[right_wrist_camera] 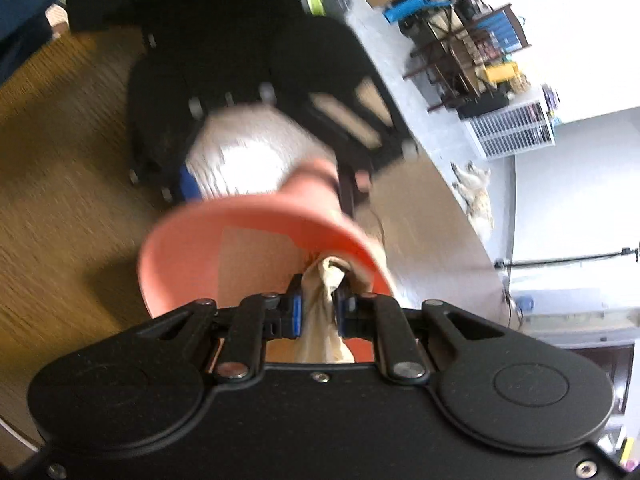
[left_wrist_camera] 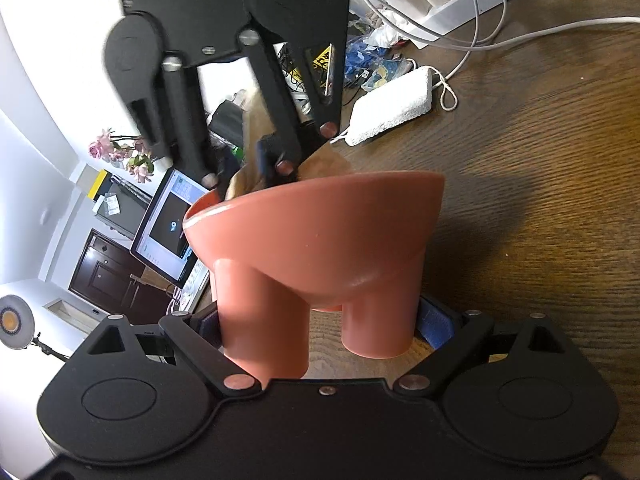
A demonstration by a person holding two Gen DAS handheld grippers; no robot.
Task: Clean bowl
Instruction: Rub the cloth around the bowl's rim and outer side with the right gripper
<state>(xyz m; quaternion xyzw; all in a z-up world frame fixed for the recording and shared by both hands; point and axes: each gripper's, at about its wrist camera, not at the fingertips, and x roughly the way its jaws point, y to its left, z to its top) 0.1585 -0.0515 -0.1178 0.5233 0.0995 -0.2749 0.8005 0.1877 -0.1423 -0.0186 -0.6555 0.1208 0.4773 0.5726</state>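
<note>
Terracotta bowl [left_wrist_camera: 320,232] held off the desk [left_wrist_camera: 540,200], being wiped inside.

Left gripper [left_wrist_camera: 320,332] jaws pinch the bowl's stubby legs; right gripper [right_wrist_camera: 318,312] jaws pressed on a beige cloth [right_wrist_camera: 324,280] pushed into the bowl. Bowl looks stiff, smooth, probably slippery and light (legs seem the firmest hold). Sponge [left_wrist_camera: 394,106] and cables [left_wrist_camera: 480,32] lie toward the desk's far edge, well apart; open wood below.

Bright daylight, hard shadows on the wooden table [left_wrist_camera: 540,200], strong fisheye bending, right wrist view heavily motion-blurred
</note>
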